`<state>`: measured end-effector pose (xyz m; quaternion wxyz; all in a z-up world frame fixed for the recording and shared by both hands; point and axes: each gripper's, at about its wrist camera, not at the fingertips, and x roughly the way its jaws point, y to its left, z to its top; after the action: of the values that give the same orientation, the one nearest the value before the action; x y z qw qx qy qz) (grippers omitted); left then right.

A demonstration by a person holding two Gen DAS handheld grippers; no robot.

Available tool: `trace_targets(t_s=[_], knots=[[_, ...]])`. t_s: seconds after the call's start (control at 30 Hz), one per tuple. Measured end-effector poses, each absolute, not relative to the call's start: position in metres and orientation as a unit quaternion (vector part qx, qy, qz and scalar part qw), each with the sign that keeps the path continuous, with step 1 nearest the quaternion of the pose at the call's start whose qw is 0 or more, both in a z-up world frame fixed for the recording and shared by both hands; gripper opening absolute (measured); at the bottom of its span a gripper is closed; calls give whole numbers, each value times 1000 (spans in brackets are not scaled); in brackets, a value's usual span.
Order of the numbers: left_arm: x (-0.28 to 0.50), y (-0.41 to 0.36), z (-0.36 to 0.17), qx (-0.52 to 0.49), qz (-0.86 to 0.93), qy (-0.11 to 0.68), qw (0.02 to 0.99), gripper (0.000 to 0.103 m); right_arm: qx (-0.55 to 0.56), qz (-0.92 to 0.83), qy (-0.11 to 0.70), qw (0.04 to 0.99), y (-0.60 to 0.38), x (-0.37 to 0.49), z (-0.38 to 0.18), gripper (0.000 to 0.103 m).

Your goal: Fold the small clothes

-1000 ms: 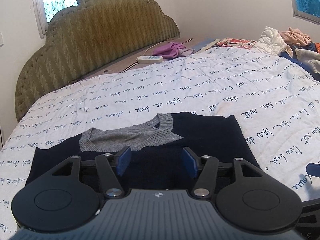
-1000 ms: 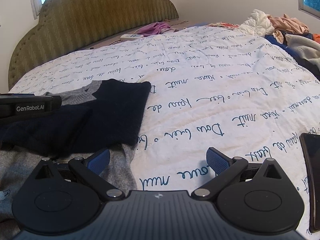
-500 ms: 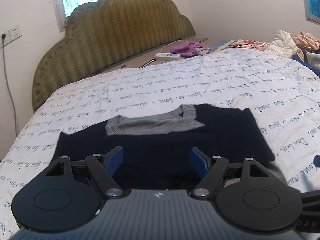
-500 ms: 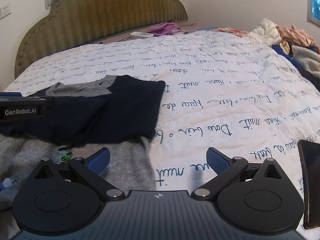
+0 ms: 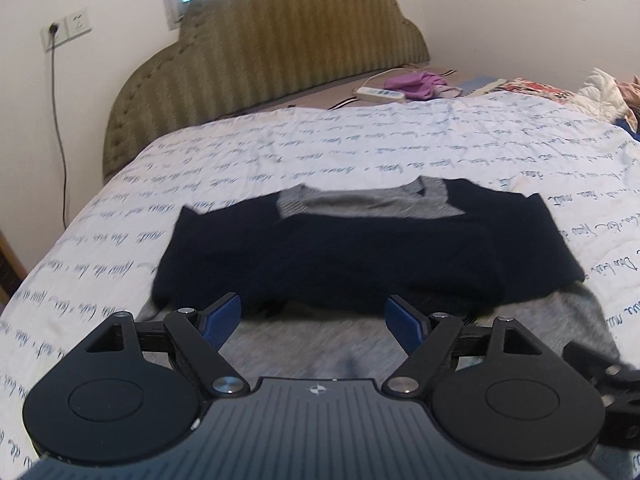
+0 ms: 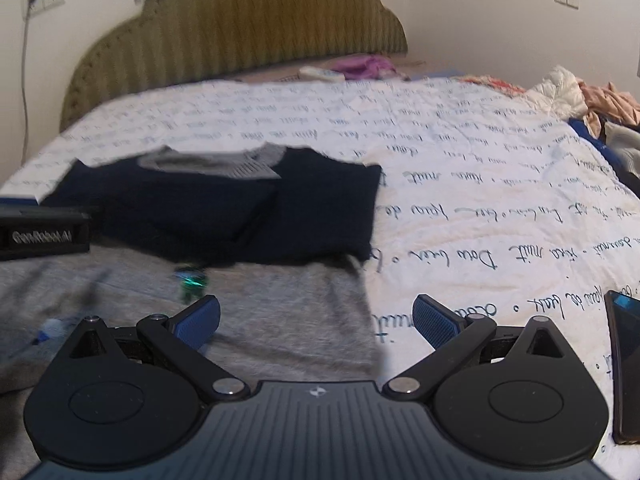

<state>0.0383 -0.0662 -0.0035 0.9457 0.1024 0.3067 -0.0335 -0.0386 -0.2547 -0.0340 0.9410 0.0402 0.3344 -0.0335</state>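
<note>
A small sweater lies flat on the bed, its navy upper part (image 5: 340, 252) with a grey collar (image 5: 360, 204) and both sleeves folded across the chest. Its grey lower part (image 5: 320, 344) stretches toward me. My left gripper (image 5: 314, 312) hovers over the grey part just short of the navy edge, its jaws opening with nothing between them. In the right wrist view the sweater (image 6: 248, 208) sits left of centre, and my right gripper (image 6: 318, 316) is open and empty over the grey hem's right corner (image 6: 320, 320). The left gripper's body (image 6: 40, 236) shows at the left edge.
The white quilt (image 5: 360, 148) with blue script covers the bed, and a green headboard (image 5: 260, 48) stands behind it. A dark phone (image 6: 626, 368) lies at the right. Loose clothes (image 6: 600, 100) pile at the far right. A power strip (image 5: 382, 94) and a purple cloth (image 5: 416, 84) lie near the headboard.
Both grippers have drawn back from the sweater, so more of its grey lower part shows. The left jaws have spread wider. The sweater itself has stayed in place.
</note>
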Motion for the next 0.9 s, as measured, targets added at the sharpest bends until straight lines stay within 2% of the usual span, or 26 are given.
trace_targets(t_s=[0.2, 0.37, 0.47, 0.6, 0.73, 0.9], knots=[[27, -42, -6, 91, -12, 316, 944, 84, 66, -36, 283, 956, -248, -58, -23, 103], [22, -26, -8, 76, 2, 324, 943, 86, -15, -41, 359, 933, -222, -46, -43, 103], [18, -20, -9, 79, 9, 324, 943, 87, 15, -21, 323, 946, -218, -59, -37, 103], [13, -8, -9, 73, 18, 326, 942, 88, 89, -17, 228, 969, -228, -87, -11, 103], [7, 5, -10, 59, 17, 333, 941, 88, 147, 38, 316, 936, -239, -70, -24, 103], [-8, 19, -11, 61, 11, 331, 942, 90, 121, 3, 252, 960, -232, -95, -20, 103]])
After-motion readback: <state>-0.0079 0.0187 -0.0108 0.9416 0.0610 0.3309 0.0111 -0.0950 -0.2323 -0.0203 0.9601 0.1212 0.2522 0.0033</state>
